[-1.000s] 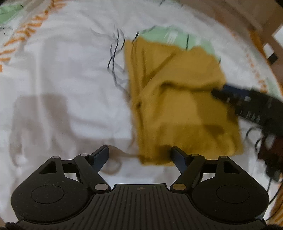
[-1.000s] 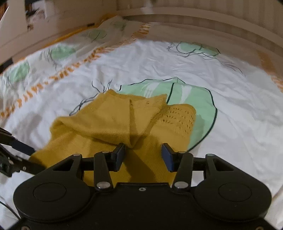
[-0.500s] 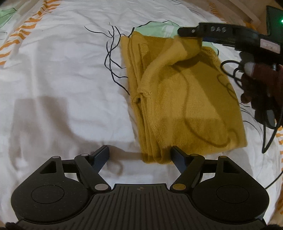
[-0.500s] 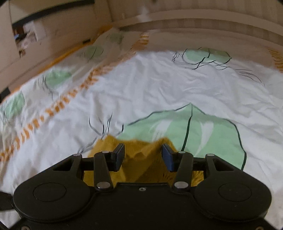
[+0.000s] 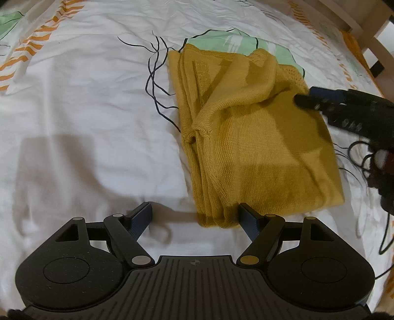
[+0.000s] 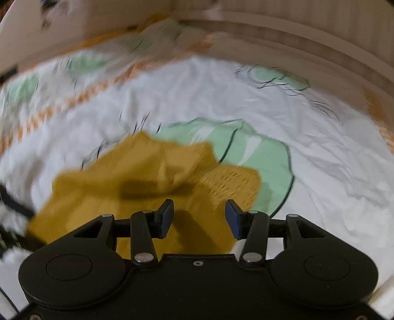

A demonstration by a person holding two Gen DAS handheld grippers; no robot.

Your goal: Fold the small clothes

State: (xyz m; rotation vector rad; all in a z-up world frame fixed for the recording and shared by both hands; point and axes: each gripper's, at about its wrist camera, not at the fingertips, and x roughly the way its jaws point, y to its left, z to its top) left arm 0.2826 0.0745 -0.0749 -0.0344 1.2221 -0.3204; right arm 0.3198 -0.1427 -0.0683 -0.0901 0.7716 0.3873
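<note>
A mustard-yellow knitted garment (image 5: 253,137) lies folded on the white bed sheet (image 5: 86,118), with a loose fold bunched across its far half. My left gripper (image 5: 194,219) is open and empty, its right finger touching the garment's near corner. My right gripper (image 6: 199,219) is open and empty just above the garment (image 6: 138,177). In the left wrist view the right gripper (image 5: 317,98) comes in from the right, at the garment's right edge. The right wrist view is blurred.
The sheet has a green leaf print (image 6: 256,152) beside the garment and orange stripes (image 5: 37,39) near its edges. A wooden bed frame (image 5: 357,22) runs along the far right. Black cables (image 5: 364,157) hang by the right gripper.
The right gripper came back down from over the garment's far edge to its right edge. The bunched fold has settled lower. The left gripper has barely moved.
</note>
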